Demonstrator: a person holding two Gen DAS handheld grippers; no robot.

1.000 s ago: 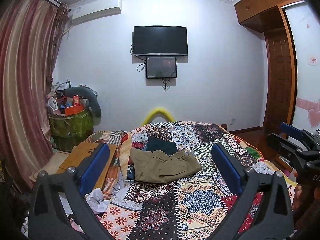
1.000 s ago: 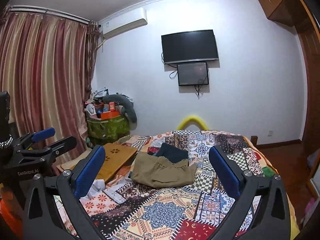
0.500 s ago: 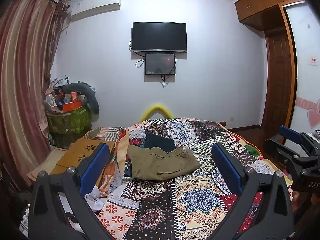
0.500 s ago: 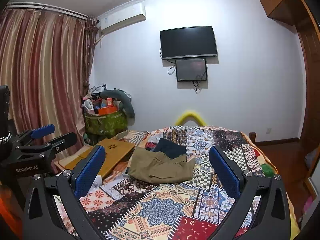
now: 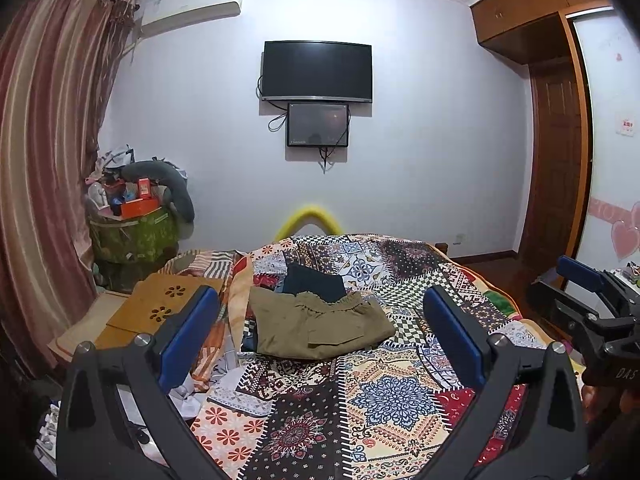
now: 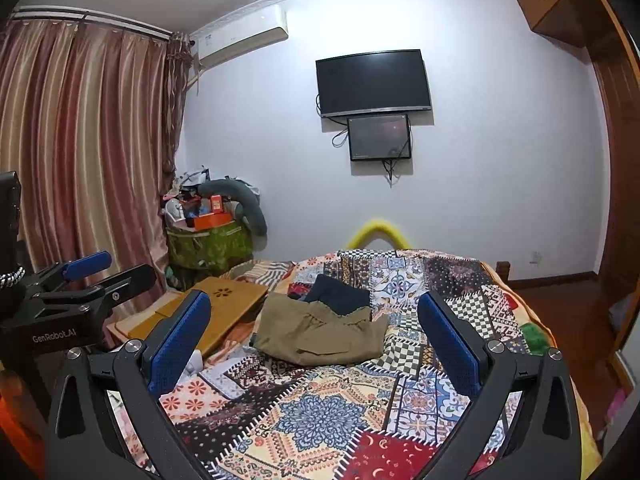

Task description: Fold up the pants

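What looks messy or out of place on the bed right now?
The khaki pants lie folded but rumpled, partly over a dark garment. At the quilt's left edge, crumpled white cloth spills down beside the wooden board. Both grippers are open and empty.

- Left gripper (image 5: 320, 336): black angular frame, two fingers faced with blue textured pads (image 5: 188, 334); silver round screws at the finger joints.
- Right gripper (image 6: 314, 334): same build, black frame, blue dimpled pads (image 6: 448, 344), silver screws.
- Markings: white "GenRobot.AI" lettering on the left unit's body, seen from the right wrist view; "DAS" partly legible on the right unit, seen from the left wrist view.
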